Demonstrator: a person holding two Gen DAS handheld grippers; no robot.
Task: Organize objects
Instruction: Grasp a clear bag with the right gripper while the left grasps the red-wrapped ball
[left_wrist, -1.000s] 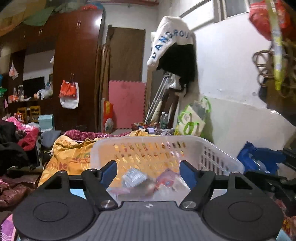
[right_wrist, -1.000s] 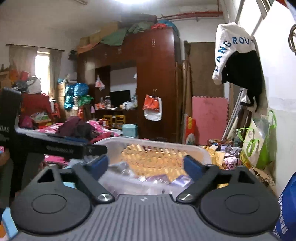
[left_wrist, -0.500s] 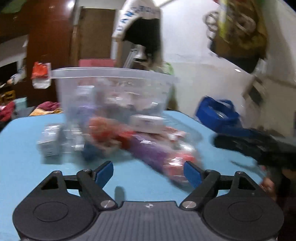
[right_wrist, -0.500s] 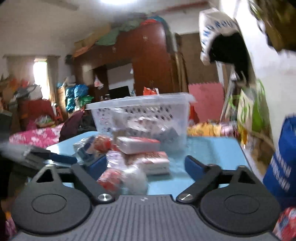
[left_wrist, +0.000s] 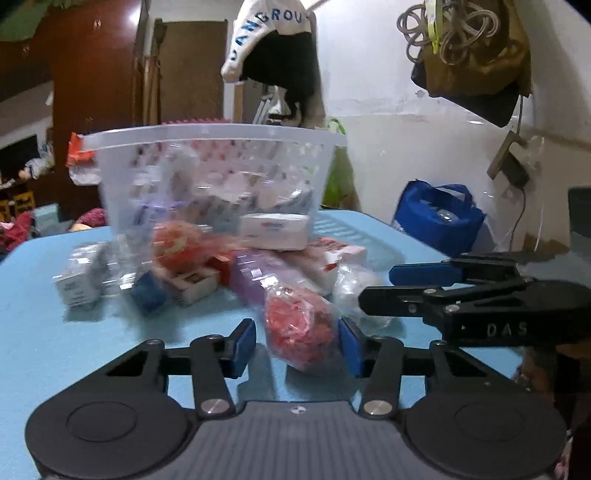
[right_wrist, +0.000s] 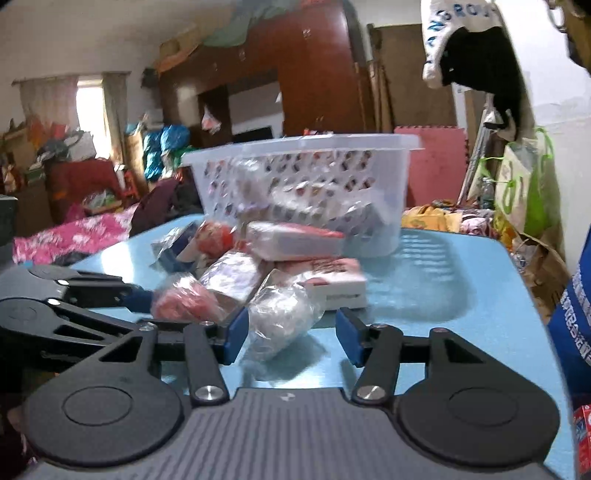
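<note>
Both grippers dropped from above basket (left_wrist: 207, 173) to worktop (left_wrist: 33, 332). Left gripper (left_wrist: 297, 341) wide astride red packet (left_wrist: 299, 332); right gripper (right_wrist: 288, 332) wide astride clear packet (right_wrist: 280, 314), ready to grasp.

Background, both wrist views.

- Light blue table (left_wrist: 44, 332) carries the work area.
- Dark red-brown wardrobe (right_wrist: 314, 74) against the far wall; bundles piled on its top.
- White and black garment with blue lettering (left_wrist: 273, 40) hangs on the white wall.
- Pink foam mat (right_wrist: 430, 162) leans upright beside the brown door (left_wrist: 192, 70).
- Blue bag (left_wrist: 439, 218) sits past the table's right edge, near the wall.
- Green and white shopping bag (right_wrist: 524, 184) stands on the floor by the wall.
- Coiled cords (left_wrist: 443, 33) hang over a dark brown bag.
- Curtained window (right_wrist: 88, 107) at far left, bright.
- Pink floral bedding (right_wrist: 74, 236) lies left of the table.
</note>
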